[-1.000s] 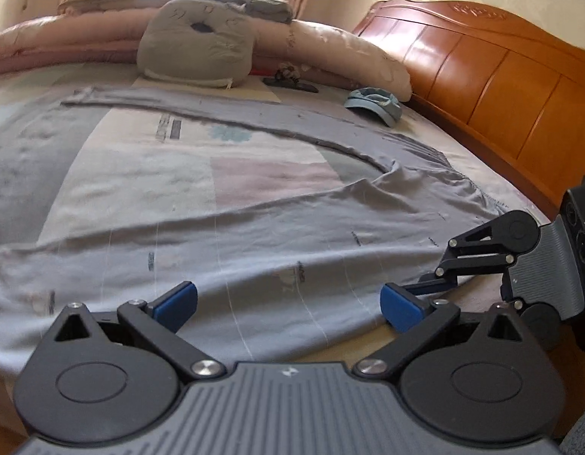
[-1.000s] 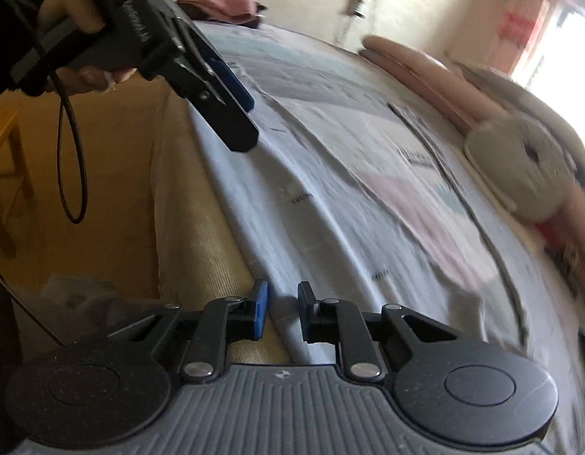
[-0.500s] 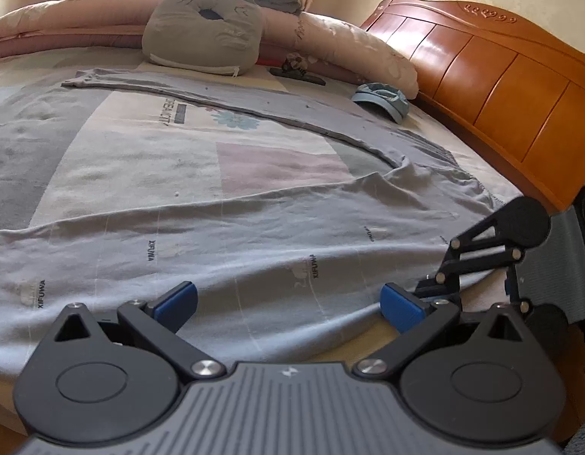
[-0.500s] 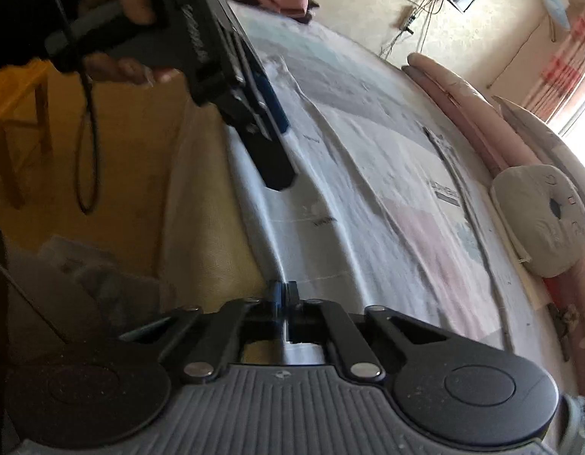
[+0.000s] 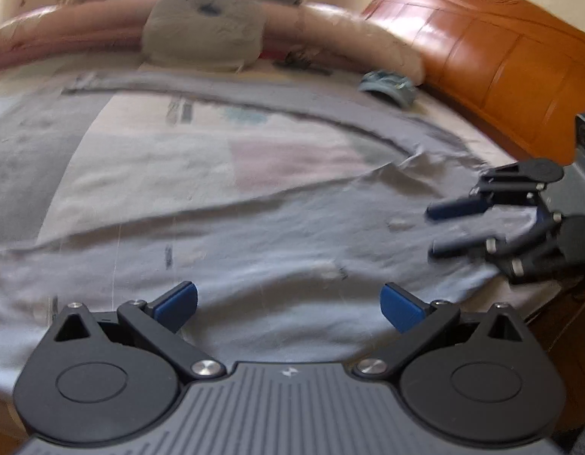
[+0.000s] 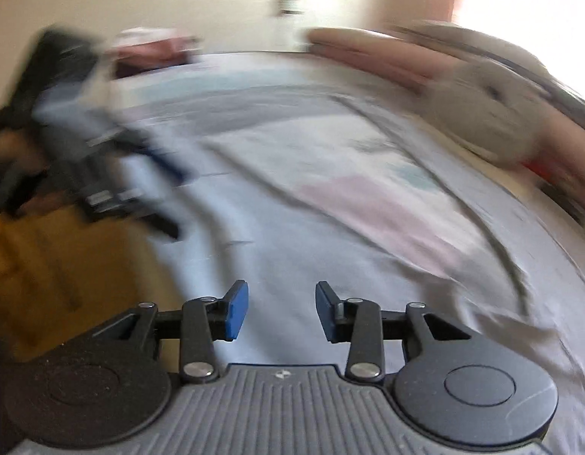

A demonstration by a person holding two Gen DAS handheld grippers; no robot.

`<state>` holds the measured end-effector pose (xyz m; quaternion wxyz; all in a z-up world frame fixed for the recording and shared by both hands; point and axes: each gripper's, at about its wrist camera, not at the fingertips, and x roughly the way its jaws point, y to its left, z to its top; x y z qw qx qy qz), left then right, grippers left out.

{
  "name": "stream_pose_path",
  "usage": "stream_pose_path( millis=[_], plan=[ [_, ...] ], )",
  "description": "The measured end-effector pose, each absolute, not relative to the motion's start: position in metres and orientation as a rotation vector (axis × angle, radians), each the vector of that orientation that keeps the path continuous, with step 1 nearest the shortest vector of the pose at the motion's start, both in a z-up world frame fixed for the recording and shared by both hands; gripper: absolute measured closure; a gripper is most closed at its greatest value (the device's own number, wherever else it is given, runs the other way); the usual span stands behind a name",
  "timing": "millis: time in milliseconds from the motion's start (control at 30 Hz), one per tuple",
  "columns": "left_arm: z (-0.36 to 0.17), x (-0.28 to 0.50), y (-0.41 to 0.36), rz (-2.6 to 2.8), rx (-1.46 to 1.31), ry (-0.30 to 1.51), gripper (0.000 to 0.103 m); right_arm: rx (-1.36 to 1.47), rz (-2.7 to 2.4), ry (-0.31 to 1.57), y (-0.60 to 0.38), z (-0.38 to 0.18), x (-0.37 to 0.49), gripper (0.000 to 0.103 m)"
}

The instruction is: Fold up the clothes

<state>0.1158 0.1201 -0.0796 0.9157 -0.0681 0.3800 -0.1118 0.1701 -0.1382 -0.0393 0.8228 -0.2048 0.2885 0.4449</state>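
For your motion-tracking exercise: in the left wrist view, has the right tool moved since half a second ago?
Yes. The right tool has lifted off the near hem of the grey garment and swung inward over it, away from the wooden footboard, its jaws opening with nothing between them.

— Where is there room to move over the bed [image 5: 114,174]?

— The middle is flat: only the grey shirt [image 5: 277,235] lies spread there, low, with nothing standing on it.

— And at the far side?

— A round grey cushion [image 5: 205,34] and rolled pink bedding [image 5: 353,38] run along it. A small blue thing [image 5: 387,85] lies just before the bedding.

— The right side?

— The wooden headboard [image 5: 493,57] walls it off, and the right tool [image 5: 430,231] hangs over the shirt's edge there, its jaws opening with nothing between them.

— The near edge?

— The left tool [image 5: 288,305], jaws wide, is over the shirt's hem.
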Motion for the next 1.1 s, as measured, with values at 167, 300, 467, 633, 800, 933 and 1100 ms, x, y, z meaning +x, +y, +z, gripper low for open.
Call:
stream_pose_path(
  millis=[167, 300, 467, 633, 800, 933, 1100],
  plan=[
    [-0.080, 0.084, 0.119, -0.230, -0.048, 0.804, 0.001, -0.283, 0.777, 0.729, -0.171, -0.065, 0.171, 0.035],
    [-0.065, 0.097, 0.126, -0.242, -0.050, 0.768, 0.001, -0.244, 0.726, 0.704, -0.186, -0.053, 0.182, 0.033],
    [-0.065, 0.133, 0.130, -0.176, -0.076, 0.723, 0.001, -0.186, 0.565, 0.695, -0.192, -0.047, 0.250, 0.033],
    [-0.083, 0.140, 0.140, -0.101, -0.075, 0.744, 0.001, -0.173, 0.441, 0.755, -0.194, -0.074, 0.299, 0.024],
    [-0.077, 0.155, 0.145, -0.059, -0.077, 0.799, 0.001, -0.165, 0.404, 0.757, -0.184, -0.074, 0.327, 0.015],
    [-0.060, 0.151, 0.154, -0.051, -0.106, 0.818, 0.001, -0.184, 0.396, 0.799, -0.182, -0.061, 0.335, 0.015],
    [-0.073, 0.145, 0.172, 0.019, -0.180, 0.897, 0.001, -0.218, 0.421, 0.821, -0.191, -0.047, 0.304, 0.012]
  ],
)
